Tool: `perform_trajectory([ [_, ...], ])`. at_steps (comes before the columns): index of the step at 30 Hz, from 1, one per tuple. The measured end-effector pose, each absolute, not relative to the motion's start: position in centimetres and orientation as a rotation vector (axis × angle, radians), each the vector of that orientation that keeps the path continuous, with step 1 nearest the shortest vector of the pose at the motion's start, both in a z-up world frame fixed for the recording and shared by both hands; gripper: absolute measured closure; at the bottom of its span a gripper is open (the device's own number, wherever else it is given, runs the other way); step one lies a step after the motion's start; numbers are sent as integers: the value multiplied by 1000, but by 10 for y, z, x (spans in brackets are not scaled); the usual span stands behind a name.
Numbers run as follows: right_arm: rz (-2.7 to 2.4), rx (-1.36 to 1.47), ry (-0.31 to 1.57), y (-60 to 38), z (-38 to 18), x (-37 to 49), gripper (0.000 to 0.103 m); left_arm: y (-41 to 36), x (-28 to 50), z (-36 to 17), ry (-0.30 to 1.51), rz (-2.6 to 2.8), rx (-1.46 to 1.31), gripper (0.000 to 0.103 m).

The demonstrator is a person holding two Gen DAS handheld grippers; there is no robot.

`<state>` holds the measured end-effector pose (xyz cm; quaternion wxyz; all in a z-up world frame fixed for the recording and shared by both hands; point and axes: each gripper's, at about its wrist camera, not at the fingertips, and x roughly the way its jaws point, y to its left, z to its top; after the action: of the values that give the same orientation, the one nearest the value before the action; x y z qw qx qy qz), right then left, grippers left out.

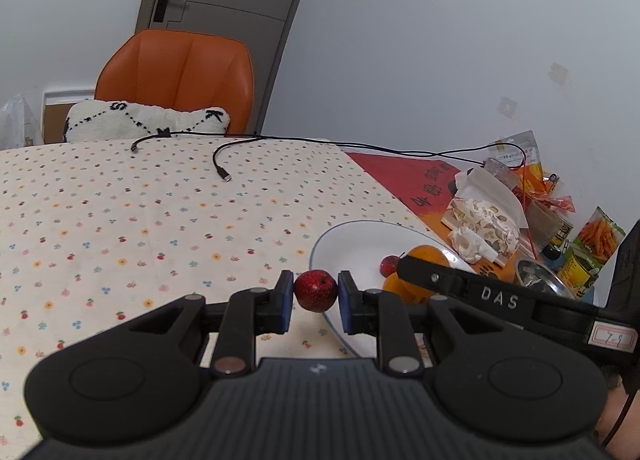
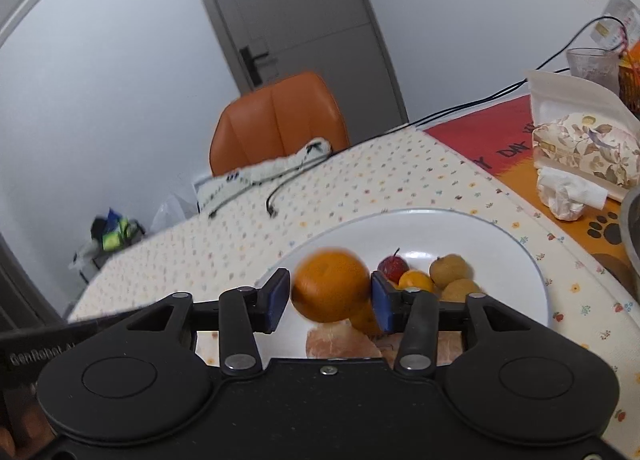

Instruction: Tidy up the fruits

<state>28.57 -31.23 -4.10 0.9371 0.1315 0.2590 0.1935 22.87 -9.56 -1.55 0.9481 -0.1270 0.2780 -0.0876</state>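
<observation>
Floral tablecloth (image 1: 160, 220) under left tongs (image 1: 316, 302) pinching speckled red fruit (image 1: 316, 290), right tongs (image 2: 330, 298) clasping blurred orange (image 2: 330, 288).

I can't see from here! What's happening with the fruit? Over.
Left hand-held gripper shut on red fruit. Right hand-held gripper shut on orange, above plate. Nothing blocking.

Cream tablecloth (image 1: 140, 220) dotted with tiny red, blue and orange flowers. White plate (image 2: 440, 228) rimmed in thin blue. Dark red speckled fruit (image 1: 316, 290) between blue pads (image 1: 285, 300). Bright orange mandarin (image 2: 330, 288), brownish-yellow longans (image 2: 450, 270). Orange chair (image 1: 180, 76); white cushion (image 1: 148, 120) stitched in black.
</observation>
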Motion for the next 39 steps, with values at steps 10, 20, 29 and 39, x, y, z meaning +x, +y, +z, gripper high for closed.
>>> perform_trajectory([
  [10,352,296,490,-337,-32,274,54,-108,234,-12,559,-210,-251,81],
  [20,338,308,516,-348,-39,264,54,-122,234,-9,563,-240,-244,81],
  [29,329,320,512,-356,-37,254,53,-114,228,-1,559,-208,-256,67],
  [39,357,317,518,-347,-34,242,45,-90,208,5,543,-124,-249,35],
])
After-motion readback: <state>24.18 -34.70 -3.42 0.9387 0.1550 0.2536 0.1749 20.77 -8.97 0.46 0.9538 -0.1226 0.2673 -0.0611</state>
